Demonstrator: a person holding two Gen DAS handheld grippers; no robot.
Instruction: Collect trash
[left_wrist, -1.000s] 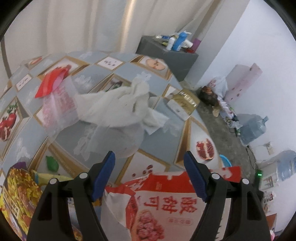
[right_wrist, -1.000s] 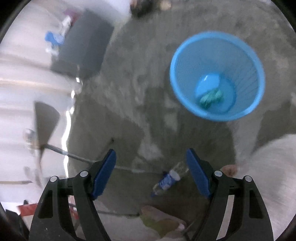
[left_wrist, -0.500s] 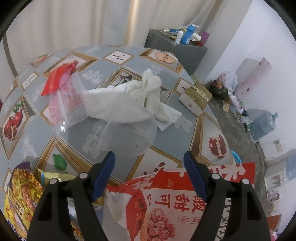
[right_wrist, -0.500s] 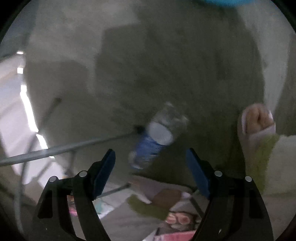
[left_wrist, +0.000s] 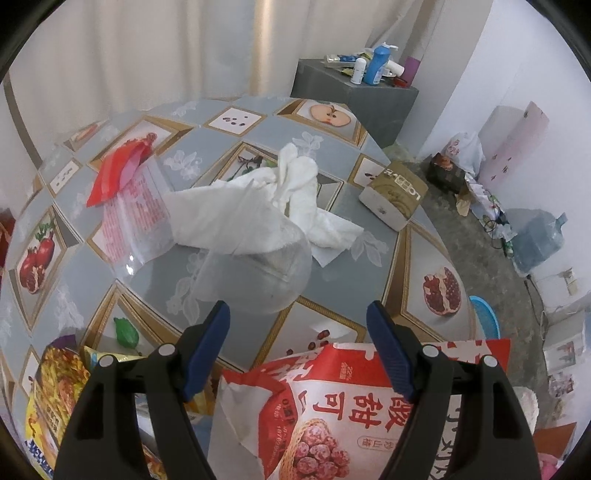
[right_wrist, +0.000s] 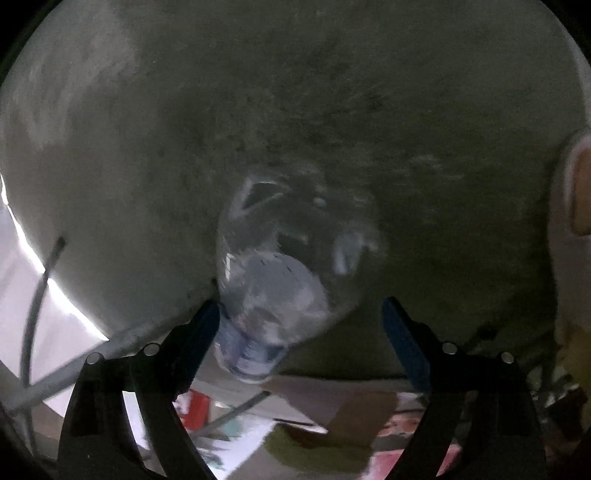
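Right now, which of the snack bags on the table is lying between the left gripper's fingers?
The red snack bag with the berry picture, directly below the open left gripper. The yellow snack bag lies off to its left.

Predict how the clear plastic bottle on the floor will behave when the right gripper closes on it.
The bottle looks empty and thin-walled, so it is probably light and may crumple. Lying on its side on the concrete floor, it may roll. The right gripper is open around it.
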